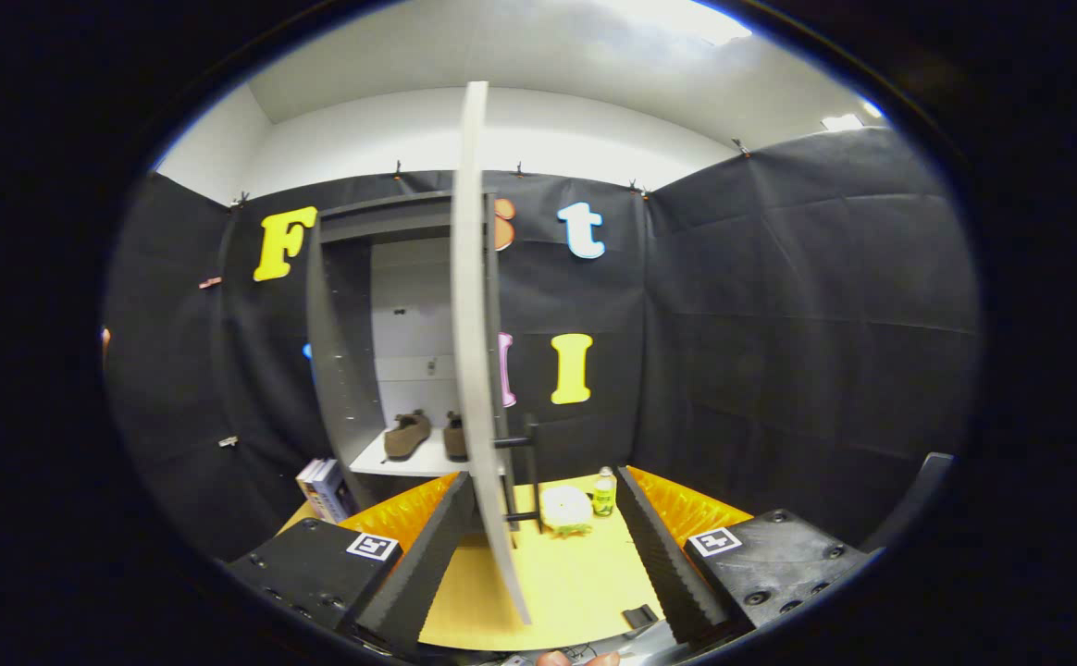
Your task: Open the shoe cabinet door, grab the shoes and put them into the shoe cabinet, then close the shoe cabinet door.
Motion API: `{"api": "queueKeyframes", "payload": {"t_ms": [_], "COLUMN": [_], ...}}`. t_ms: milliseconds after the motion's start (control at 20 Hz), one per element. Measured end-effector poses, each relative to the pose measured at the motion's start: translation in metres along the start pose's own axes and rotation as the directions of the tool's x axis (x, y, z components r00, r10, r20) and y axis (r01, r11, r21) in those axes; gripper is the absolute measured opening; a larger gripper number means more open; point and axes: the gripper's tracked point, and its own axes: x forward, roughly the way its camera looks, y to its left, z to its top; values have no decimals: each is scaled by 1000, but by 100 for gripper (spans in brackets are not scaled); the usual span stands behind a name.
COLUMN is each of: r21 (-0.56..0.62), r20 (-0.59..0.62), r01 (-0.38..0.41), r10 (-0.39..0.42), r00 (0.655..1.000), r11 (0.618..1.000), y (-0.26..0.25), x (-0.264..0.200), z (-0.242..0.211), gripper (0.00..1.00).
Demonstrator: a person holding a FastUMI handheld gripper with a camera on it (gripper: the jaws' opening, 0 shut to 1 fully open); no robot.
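Left to right: the shoes (pixel 427 435) already sat on the cabinet (pixel 353 351) shelf. The door (pixel 476 351) stood open, edge-on between the spread, empty fingers of the gripper (pixel 543 546), handle (pixel 531 462) just right. Only closing seemed left.

We see brown shoes (pixel 407 435) on a white shelf (pixel 400 461) inside the grey shoe cabinet (pixel 346 370), well beyond the jaws. Between the jaws the cabinet door (pixel 476 370) shows a pale grey edge and a black handle (pixel 527 467). The counter (pixel 566 573) is yellow. Just ahead of the jaws stand a white round object (pixel 565 509) and a bottle (pixel 603 493) with a green label. Blue-and-white books (pixel 324 488) stand left of the jaws, which are parted.
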Motion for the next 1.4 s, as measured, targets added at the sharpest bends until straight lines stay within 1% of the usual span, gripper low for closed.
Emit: {"api": "queueKeyframes", "payload": {"t_ms": [100, 250, 400, 550, 600, 700, 750, 900, 1100, 1150, 1250, 1400], "r21": [-7, -1, -5, -28, -22, 0, -6, 3, -35, -33, 10, 5], "r20": [11, 24, 5, -9, -12, -8, -9, 31, 10, 3, -14, -9], "r01": [51, 92, 96, 74, 59, 62, 74, 116, 148, 150, 147, 152], "r10": [-51, -92, -96, -74, -59, -62, -74, -116, -148, -150, -147, -152], "r00": [999, 995, 995, 997, 998, 998, 997, 993, 989, 989, 989, 988], "r11": [999, 996, 995, 997, 998, 998, 997, 993, 988, 988, 989, 988], "y": [-26, -39, -38, -27, -26, -30, -31, -39, -44, -42, -40, -33], "x": [22, 68, 103, 131, 133, 130, 131, 131, 145, 145, 144, 137], "z": [-2, -7, -15, -21, -20, -18, -20, -10, -21, -23, -29, -31], "gripper": [98, 98, 98, 98, 98, 97, 96, 98, 98, 96, 96, 96]}}
